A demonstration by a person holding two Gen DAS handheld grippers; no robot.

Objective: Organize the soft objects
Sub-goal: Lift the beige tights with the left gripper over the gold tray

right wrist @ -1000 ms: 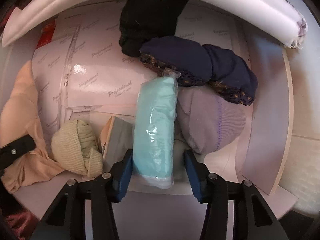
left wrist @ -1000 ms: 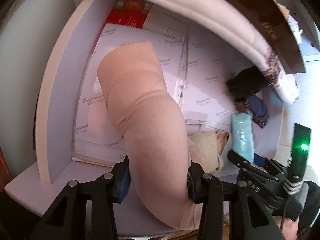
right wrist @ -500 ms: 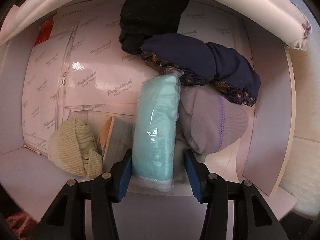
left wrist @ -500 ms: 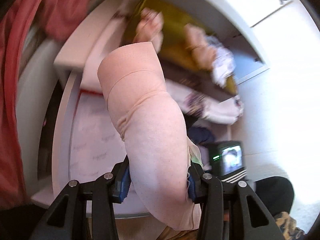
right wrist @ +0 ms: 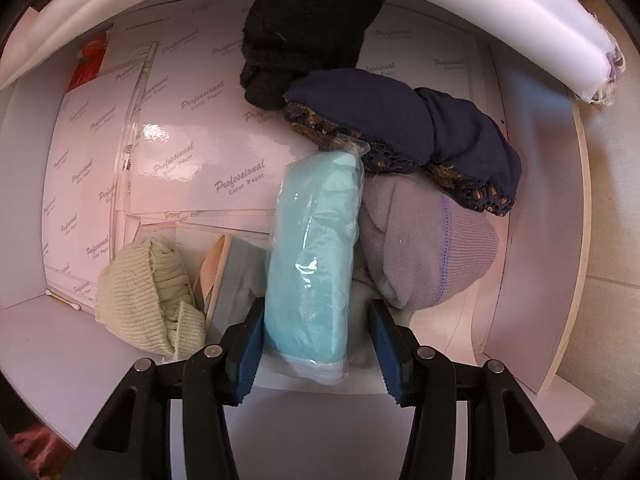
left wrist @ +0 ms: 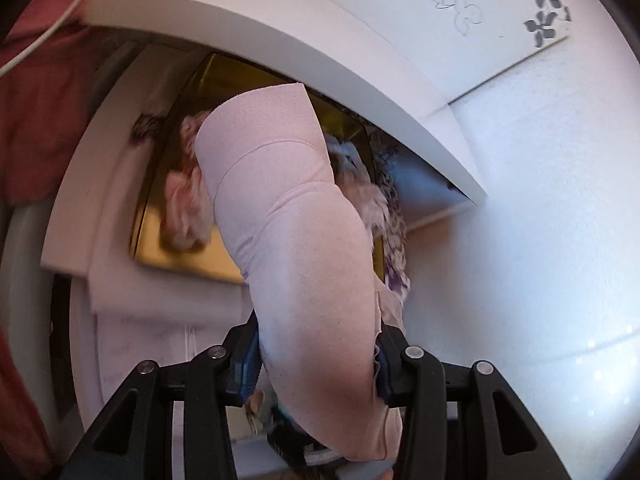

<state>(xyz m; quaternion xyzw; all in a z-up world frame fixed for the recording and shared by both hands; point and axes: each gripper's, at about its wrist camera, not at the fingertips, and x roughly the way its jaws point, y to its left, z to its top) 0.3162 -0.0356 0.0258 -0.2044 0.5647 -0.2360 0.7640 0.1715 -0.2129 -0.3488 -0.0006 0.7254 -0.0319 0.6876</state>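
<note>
— Holding anything, left gripper (left wrist: 318, 360)?
— Clamped on the pink garment (left wrist: 296, 240), raised before a shelf (left wrist: 280, 20).
— Right gripper (right wrist: 316, 350)?
— Straddling the wrapped blue cloth (right wrist: 312, 256) in the drawer (right wrist: 532, 280); grip uncertain.

Pink roll (left wrist: 304, 240), turquoise pack (right wrist: 316, 256) (plastic-wrapped), navy cloth (right wrist: 400, 120).

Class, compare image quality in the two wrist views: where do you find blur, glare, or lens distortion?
Left wrist view: shelf contents smeared by motion blur, the white wall washed out, the shelf edge bowed by the fisheye. Right wrist view: sharp, with glare on the glossy paper packs.
</note>
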